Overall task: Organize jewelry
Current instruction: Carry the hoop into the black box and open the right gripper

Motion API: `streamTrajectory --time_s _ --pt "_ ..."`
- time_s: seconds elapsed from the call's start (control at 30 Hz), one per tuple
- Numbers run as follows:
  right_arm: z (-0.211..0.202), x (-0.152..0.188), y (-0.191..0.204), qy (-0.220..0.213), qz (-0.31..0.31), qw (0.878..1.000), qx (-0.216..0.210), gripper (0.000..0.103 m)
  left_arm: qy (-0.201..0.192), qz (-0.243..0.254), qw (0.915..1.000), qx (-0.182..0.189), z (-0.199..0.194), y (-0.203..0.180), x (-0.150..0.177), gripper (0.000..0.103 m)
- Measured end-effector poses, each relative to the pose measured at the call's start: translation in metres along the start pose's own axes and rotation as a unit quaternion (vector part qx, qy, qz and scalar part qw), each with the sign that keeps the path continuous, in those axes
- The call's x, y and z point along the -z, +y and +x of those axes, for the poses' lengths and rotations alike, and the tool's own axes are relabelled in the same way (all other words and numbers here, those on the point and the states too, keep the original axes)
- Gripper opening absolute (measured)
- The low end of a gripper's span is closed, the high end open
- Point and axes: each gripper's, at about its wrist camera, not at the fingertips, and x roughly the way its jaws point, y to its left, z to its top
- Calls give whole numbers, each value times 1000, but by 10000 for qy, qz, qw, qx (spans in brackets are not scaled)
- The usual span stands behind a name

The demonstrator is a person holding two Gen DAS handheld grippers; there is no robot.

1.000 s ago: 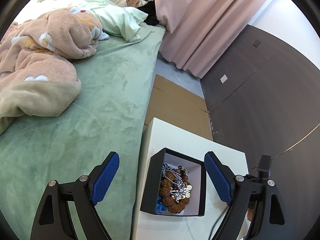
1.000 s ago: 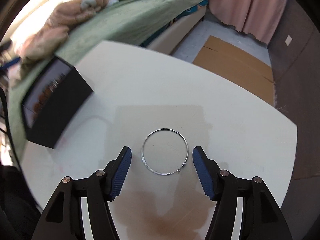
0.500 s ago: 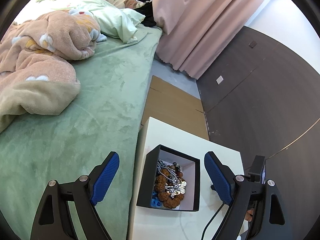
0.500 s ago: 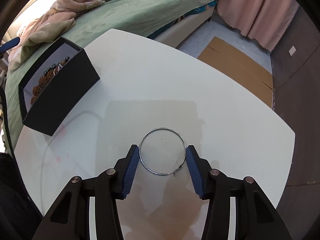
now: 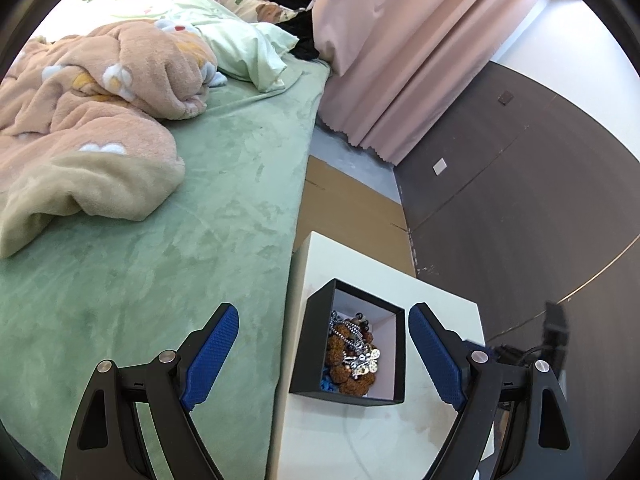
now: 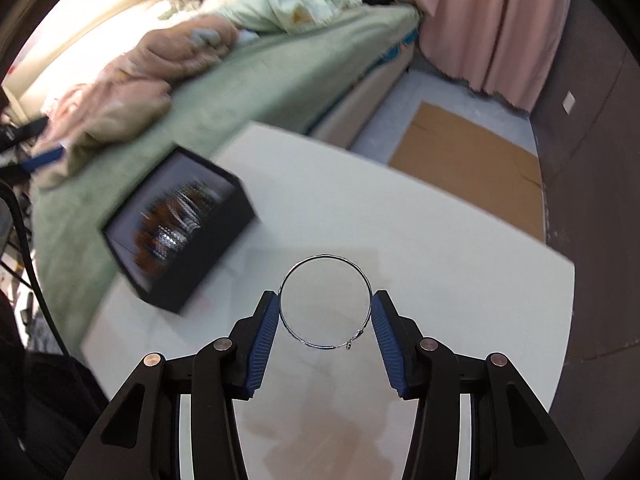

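Right wrist alone shows right tongs (image 6: 325, 306) pinching the silver hoop (image 6: 325, 302); left tongs (image 5: 324, 332) gape empty.

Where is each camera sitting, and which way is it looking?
Left wrist view: sits on the left gripper, looking forward and down past its wide-apart blue fingers at the open black box of beaded jewelry on the white table, beside the green bed.
Right wrist view: sits on the right gripper, looking steeply down at the table; its blue pads clamp a thin silver wire hoop.
Both views share the black box, white table, green bed and pink curtain.
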Motion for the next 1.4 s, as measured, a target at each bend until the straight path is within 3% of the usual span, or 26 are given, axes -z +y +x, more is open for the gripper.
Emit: streamTrajectory --time_s 0.5,0.6,0.67,0.87,1.0,1.2,1.4 --pt "-18 -50 85 -585 48 9966 -581 50 -116 -81 9999 8 -18 15 13 87" --pt "-13 -55 87 -503 386 9962 -589 69 -197 -10 9998 -69 -21 15 14 89" --pt "-17 -51 86 -588 544 9949 -614 80 -258 44 9995 -172 -23 13 15 95" --pt "-42 -23 77 -853 970 9907 -420 83 -430 354 9982 -223 -29 -2 22 99" --pt "-65 -1 69 -1132 1273 9848 -346 95 -464 506 9974 -213 -31 -12 27 100" --pt "-91 26 56 -1405 1703 9748 -311 96 -593 982 9931 -250 -38 -37 41 102" --pt "-106 52 56 -1483 1953 9694 60 96 -554 1431 9879 -235 -42 -62 59 102"
